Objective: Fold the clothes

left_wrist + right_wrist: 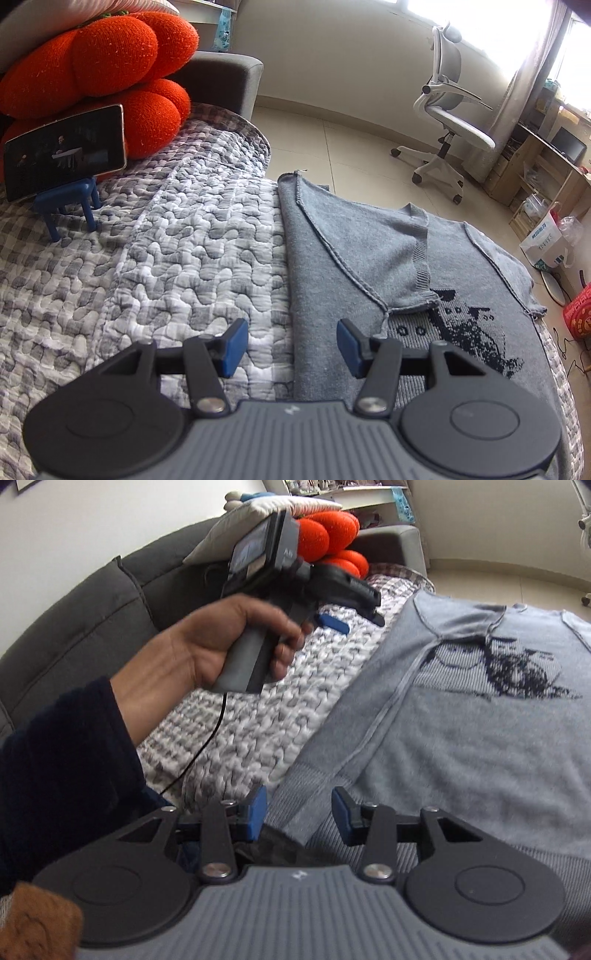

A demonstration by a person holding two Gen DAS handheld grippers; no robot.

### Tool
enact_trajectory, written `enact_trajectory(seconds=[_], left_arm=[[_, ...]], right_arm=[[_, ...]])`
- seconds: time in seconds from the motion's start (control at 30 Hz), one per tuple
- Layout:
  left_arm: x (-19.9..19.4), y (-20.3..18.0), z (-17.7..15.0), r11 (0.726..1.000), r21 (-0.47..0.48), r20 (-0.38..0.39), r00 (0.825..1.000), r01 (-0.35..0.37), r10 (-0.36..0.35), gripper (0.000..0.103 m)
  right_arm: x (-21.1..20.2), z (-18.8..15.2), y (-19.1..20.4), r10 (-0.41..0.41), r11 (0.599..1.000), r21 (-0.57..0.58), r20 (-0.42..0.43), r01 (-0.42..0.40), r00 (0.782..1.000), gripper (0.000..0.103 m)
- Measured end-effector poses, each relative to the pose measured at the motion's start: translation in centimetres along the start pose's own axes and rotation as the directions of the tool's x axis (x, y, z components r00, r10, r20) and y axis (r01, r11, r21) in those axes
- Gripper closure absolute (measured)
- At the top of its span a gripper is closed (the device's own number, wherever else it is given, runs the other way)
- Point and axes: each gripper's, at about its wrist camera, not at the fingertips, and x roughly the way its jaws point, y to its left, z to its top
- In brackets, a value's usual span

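- A grey knitted sweater [369, 280] lies flat on a grey-and-white quilted cover [166, 258] over a dark sofa [92, 620]; its front faces up, showing a dark cat motif [469, 332]
- One sleeve [369, 247] is folded in across the chest, its cuff lying just above the motif; the side of the garment nearest the bare quilt forms a straight folded edge; the opposite side is laid less clearly, near the cover's edge
- Neckline points away from the cameras, toward the floor and a white office chair [443, 122]; hem lies nearest the grippers; so the long axis runs from near to far
- Left gripper [291, 345] hovers above that straight edge, wide apart, holding nothing
- Right gripper [299, 818] hovers near the ribbed hem [314, 801], likewise wide apart and empty; the left hand [221, 642] on its handle shows in this view
- Judgement: the fold looks partway through, with a side turned in; a remaining move would likely call for pinching the hem corners and carrying them toward the neckline, keeping layers flat
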Motion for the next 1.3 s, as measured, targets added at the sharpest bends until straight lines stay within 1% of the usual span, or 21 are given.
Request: enact_trajectory(seconds=[0.1,0.17,0.23,0.3,0.33,0.4,0.47,0.57,0.63,0.73,0.83,0.87,1.17,1.3], left_arm=[[-0.2,-0.2,-0.1,1.000,0.007,0.003,1.000,0.003,-0.003,0.049],[-0.2,-0.3,-0.2,1.000,0.003,0.002,1.000,0.003,-0.003,0.049],[0.0,-0.3,-0.2,1.000,0.004,0.000,1.000,0.002,-0.002,0.049],[0.1,-0.3,-0.2,1.000,0.010,-0.002,1.000,0.001,-0.001,0.049],[0.1,-0.4,-0.2,1.000,0.012,-0.004,1.000,0.001,-0.001,0.049],[0.1,-0.5,-0.2,1.000,0.017,-0.006,1.000,0.005,-0.005,0.049],[0.2,-0.6,-0.2,1.000,0.019,-0.005,1.000,0.007,-0.007,0.049],[0.3,-0.5,-0.1,1.000,0.015,-0.006,1.000,0.010,-0.010,0.049],[0.2,-0.4,-0.1,1.000,0.011,-0.005,1.000,0.009,-0.009,0.049],[0.1,-0.1,-0.1,1.000,0.007,-0.002,1.000,0.008,-0.008,0.049],[0.2,0.0,0.0,1.000,0.002,-0.003,1.000,0.004,-0.004,0.049],[0.2,0.0,0.0,1.000,0.002,-0.003,1.000,0.003,-0.003,0.049],[0.6,-0.7,-0.1,0.999,0.041,-0.011,1.000,-0.004,0.004,0.049],[0.8,-1.1,-0.3,0.997,0.076,-0.021,1.000,-0.019,0.021,0.049]], right_arm=[[1.3,-0.5,1.0,-0.022,1.000,-0.022,0.000,0.022,1.000,0.065],[2.4,-0.5,1.2,-0.045,0.998,-0.033,-0.003,0.045,0.999,0.066],[3.6,-0.5,1.3,-0.078,0.996,-0.046,-0.011,0.078,0.997,0.069],[4.9,-0.7,1.2,-0.133,0.990,-0.060,-0.029,0.131,0.991,0.079],[5.4,-0.8,1.0,-0.151,0.987,-0.056,-0.038,0.149,0.988,0.081],[5.9,-1.1,0.7,-0.163,0.986,-0.049,-0.045,0.161,0.986,0.088],[6.2,-1.5,0.4,-0.174,0.984,-0.051,-0.047,0.171,0.984,0.091],[6.2,-1.8,0.0,-0.180,0.983,-0.034,-0.042,0.179,0.983,0.100],[5.2,-2.0,-0.3,-0.171,0.985,0.013,-0.021,0.171,0.985,0.101],[3.1,-2.5,-1.0,-0.142,0.984,0.113,0.016,0.139,0.990,0.101],[1.5,-2.9,-2.2,-0.108,0.970,0.227,0.058,0.092,0.992,0.101],[1.3,-3.1,-2.4,-0.105,0.965,0.248,0.067,0.085,0.992,0.101],[0.8,-4.2,-3.6,-0.123,0.935,0.345,0.094,0.084,0.988,0.101],[0.7,-4.7,-3.9,-0.138,0.923,0.372,0.088,0.096,0.986,0.101]])
